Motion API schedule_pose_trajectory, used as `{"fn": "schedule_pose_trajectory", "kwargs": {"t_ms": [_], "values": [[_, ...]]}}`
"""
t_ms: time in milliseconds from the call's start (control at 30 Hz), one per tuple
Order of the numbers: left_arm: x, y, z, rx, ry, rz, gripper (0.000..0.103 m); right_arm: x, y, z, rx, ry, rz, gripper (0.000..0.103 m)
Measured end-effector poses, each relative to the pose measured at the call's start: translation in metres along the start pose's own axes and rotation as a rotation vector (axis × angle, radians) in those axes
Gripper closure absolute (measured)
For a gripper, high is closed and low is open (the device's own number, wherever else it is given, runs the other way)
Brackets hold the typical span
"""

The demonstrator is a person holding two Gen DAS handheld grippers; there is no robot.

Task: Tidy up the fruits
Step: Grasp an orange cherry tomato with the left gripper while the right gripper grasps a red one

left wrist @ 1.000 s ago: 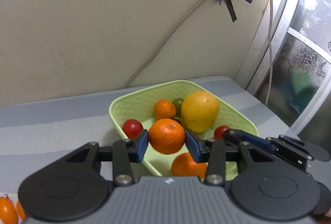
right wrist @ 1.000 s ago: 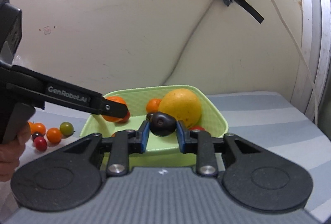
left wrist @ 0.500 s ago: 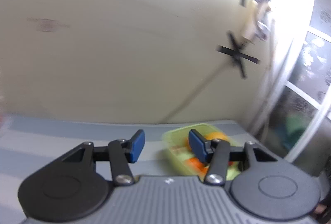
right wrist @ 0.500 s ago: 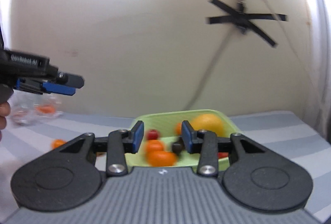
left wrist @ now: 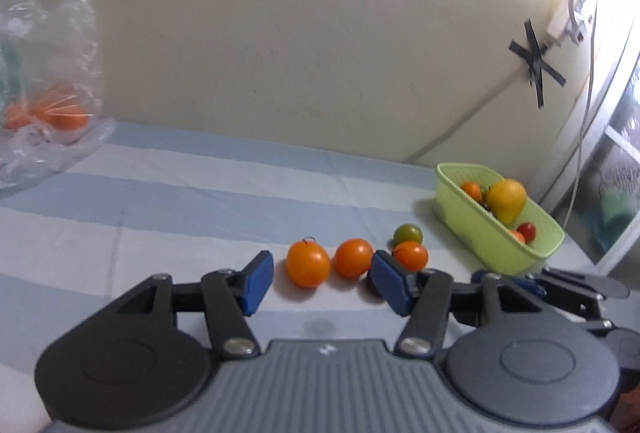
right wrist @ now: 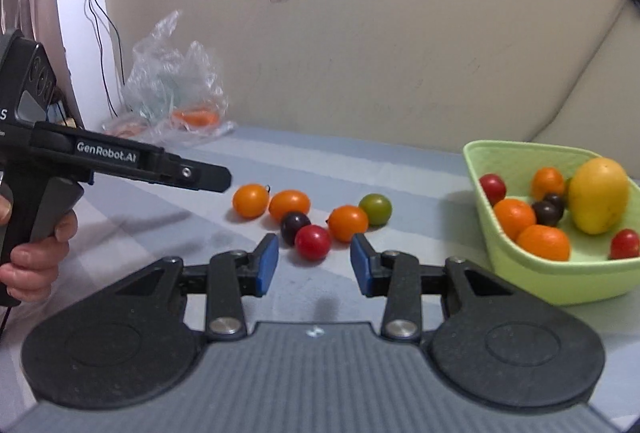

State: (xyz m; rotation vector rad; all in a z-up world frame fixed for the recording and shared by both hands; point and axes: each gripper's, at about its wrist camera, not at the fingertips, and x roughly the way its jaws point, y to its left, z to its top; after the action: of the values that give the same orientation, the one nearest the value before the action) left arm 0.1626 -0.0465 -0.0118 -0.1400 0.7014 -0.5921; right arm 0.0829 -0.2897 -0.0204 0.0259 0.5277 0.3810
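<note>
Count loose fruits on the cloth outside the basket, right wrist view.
6: two orange at left, dark one, red one, orange, green. More may be hidden.

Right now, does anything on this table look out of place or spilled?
Six small fruits lie loose on the striped cloth, outside the green basket holding the rest. A crumpled plastic bag slumps by the wall. Nothing is spilled or damaged.

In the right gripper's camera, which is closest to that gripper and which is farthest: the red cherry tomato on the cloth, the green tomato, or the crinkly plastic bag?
From the right gripper, in its own camera:
1. Red cherry tomato, on the striped cloth just ahead of the open fingertips.
2. Green tomato, farther back, slightly right.
3. Crinkly clear plastic bag, far left by the wall.
</note>
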Motion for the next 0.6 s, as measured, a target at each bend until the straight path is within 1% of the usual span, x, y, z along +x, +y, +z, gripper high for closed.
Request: {"fn": "schedule_pose_trajectory", "kwargs": {"t_ms": [133, 333, 467, 500, 567, 600], "values": [[0.019, 0.004, 0.003, -0.006, 0.022, -0.001, 0.047, 0.012, 0.000, 0.001, -0.020, 0.029, -0.012, 0.060], [0.030, 0.011, 0.005, -0.022, 0.024, -0.004, 0.047, 0.024, 0.004, 0.000, -0.046, 0.057, -0.006, 0.060], [0.037, 0.013, 0.005, -0.032, 0.036, -0.005, 0.053, 0.031, 0.004, 0.002, -0.054, 0.071, 0.000, 0.061], [0.038, 0.015, 0.004, -0.039, 0.042, -0.010, 0.058, 0.033, 0.005, 0.002, -0.059, 0.073, 0.000, 0.061], [0.040, 0.016, 0.002, -0.049, 0.043, -0.017, 0.058, 0.036, 0.005, 0.003, -0.067, 0.081, -0.002, 0.061], [0.039, 0.016, 0.001, -0.047, 0.039, -0.017, 0.061, 0.037, 0.004, 0.003, -0.066, 0.088, -0.004, 0.061]]}}
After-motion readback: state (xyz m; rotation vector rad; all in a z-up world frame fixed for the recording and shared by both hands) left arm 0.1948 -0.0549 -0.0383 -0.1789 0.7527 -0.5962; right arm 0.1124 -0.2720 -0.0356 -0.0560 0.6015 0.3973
